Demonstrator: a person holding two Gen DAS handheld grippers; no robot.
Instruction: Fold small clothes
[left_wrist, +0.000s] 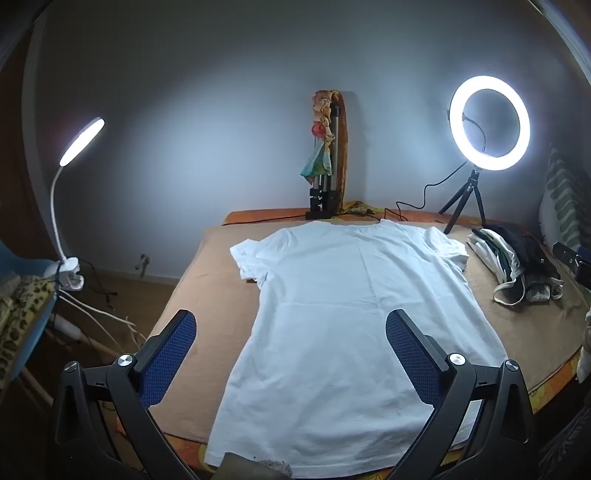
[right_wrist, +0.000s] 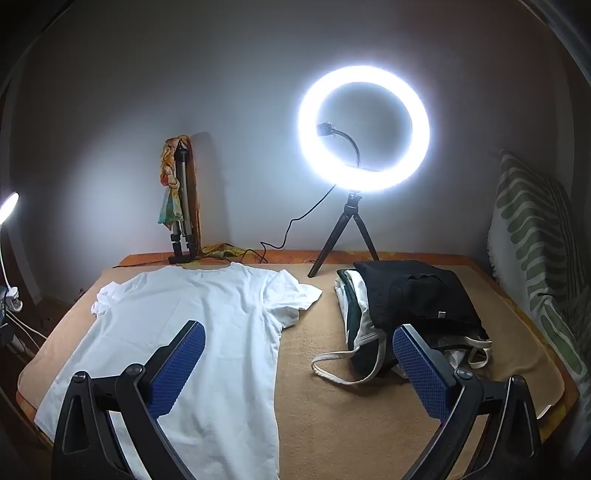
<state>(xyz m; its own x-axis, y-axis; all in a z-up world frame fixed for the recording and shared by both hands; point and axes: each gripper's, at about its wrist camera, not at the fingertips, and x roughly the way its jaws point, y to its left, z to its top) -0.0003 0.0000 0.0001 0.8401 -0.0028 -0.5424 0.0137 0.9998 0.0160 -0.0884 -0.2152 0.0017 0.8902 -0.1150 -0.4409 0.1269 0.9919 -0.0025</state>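
**White tee is laid out, both grippers spread wide and empty: time for the first fold**

The white T-shirt (left_wrist: 343, 314) fills the middle of the left wrist view, lying flat on the tan blanket (left_wrist: 207, 295), collar at the top of the frame and hem at the bottom edge. The left gripper (left_wrist: 291, 332) hovers over the lower part of the shirt with its jaws spread wide and nothing between them. In the right wrist view the right gripper (right_wrist: 299, 354) is just as wide and empty, with bare blanket between its fingers; the shirt sits left of center there.

The sleeve at the left of the frame (left_wrist: 247, 262) looks a bit bunched, so I'd flatten that first or the fold will come out lumpy. Then pinch one side at shoulder and hem, one gripper each, and carry both over together so the edge stays straight.

Watch the pile of clothes (right_wrist: 406, 306) at center right, and its loose white strap (right_wrist: 332, 373), which is near the shirt's side. The ring light (right_wrist: 364, 127) cable trails near the collar too.
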